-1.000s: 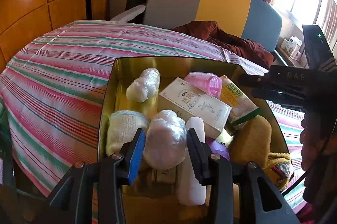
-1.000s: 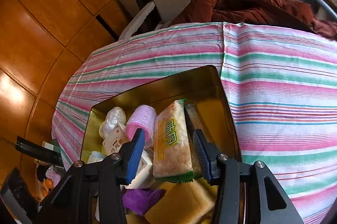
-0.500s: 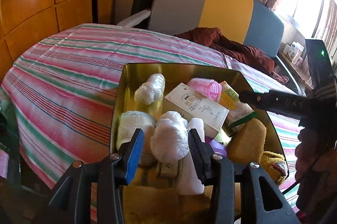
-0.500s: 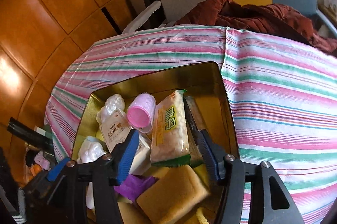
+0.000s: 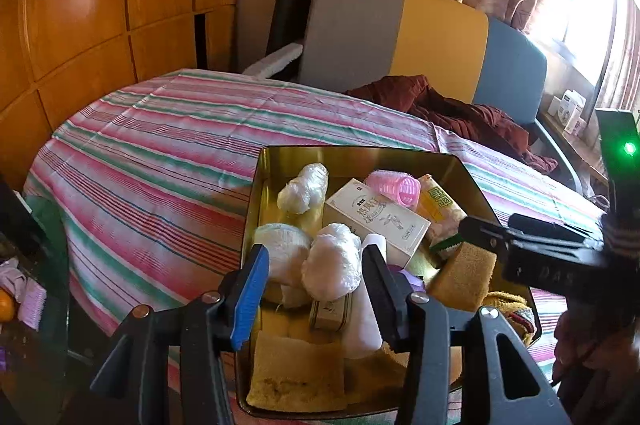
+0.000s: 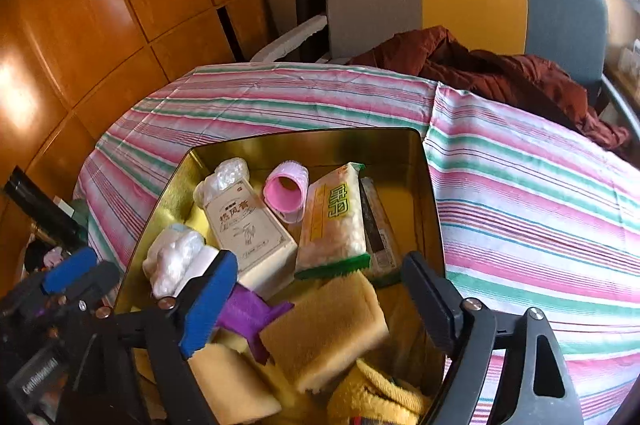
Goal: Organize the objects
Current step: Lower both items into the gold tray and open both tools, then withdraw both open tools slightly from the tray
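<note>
Gold metal tin (image 6: 304, 141), rectangular with rounded corners, on striped tablecloth (image 6: 520, 185); bare cloth on far, left and right sides. Inside: glossy snack packet (image 6: 334, 221), long axis toward far wall; cream carton (image 6: 250, 229) angled alongside; ribbed pink hair roller (image 6: 286, 191); porous yellow sponge (image 6: 324, 325). Left gripper (image 5: 316, 285) jaws apart, flanking crinkled plastic-wrapped bundle (image 5: 332, 265). Right gripper (image 6: 320, 305) jaws apart above sponge.

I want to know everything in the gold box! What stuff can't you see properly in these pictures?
- Purple thing: right wrist view, mostly hidden under the right gripper and yellow sponge.
- Dark packet: right wrist view, half covered by the snack bag; label too small.
- Small tan box: left wrist view, buried under the white plastic bundle.
</note>
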`<action>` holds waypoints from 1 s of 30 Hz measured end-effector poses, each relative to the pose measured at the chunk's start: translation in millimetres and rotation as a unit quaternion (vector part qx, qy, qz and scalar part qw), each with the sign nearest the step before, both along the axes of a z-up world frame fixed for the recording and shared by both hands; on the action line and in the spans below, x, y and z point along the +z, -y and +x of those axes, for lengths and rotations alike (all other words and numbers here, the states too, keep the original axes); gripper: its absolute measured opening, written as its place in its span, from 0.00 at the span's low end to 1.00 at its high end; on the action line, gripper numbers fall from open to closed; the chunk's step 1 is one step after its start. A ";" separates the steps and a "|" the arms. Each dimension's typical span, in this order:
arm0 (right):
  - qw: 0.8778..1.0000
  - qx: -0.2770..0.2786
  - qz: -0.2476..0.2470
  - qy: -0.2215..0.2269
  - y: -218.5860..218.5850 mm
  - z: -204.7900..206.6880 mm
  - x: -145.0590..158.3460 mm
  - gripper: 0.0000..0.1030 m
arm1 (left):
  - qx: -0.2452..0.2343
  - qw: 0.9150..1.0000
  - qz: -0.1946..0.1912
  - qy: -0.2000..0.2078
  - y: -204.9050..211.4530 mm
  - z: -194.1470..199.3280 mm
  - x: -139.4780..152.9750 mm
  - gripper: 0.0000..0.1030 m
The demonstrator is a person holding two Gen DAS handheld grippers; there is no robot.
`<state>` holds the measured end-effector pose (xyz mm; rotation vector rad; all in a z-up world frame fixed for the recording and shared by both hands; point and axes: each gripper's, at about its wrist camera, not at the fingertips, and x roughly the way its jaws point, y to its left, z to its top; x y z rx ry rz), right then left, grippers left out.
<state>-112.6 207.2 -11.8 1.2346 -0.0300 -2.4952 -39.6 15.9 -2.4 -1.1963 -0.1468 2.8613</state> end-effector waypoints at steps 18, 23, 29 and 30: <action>0.996 -0.041 0.037 -0.068 -26.5 76.2 -1.4 0.99 | 0.041 0.998 -0.035 -0.035 -16.9 25.6 20.0 0.64; 0.996 -0.046 0.030 -0.064 -30.9 79.2 -4.4 0.99 | 0.048 0.997 -0.050 -0.040 -22.6 32.4 22.5 0.64; 0.996 -0.036 0.030 -0.076 -24.7 86.1 -0.5 0.99 | 0.037 0.997 -0.045 -0.040 -26.9 37.9 22.5 0.64; 0.996 -0.035 0.032 -0.078 -23.1 86.9 0.0 0.99 | 0.037 0.998 -0.044 -0.041 -26.6 38.7 22.7 0.64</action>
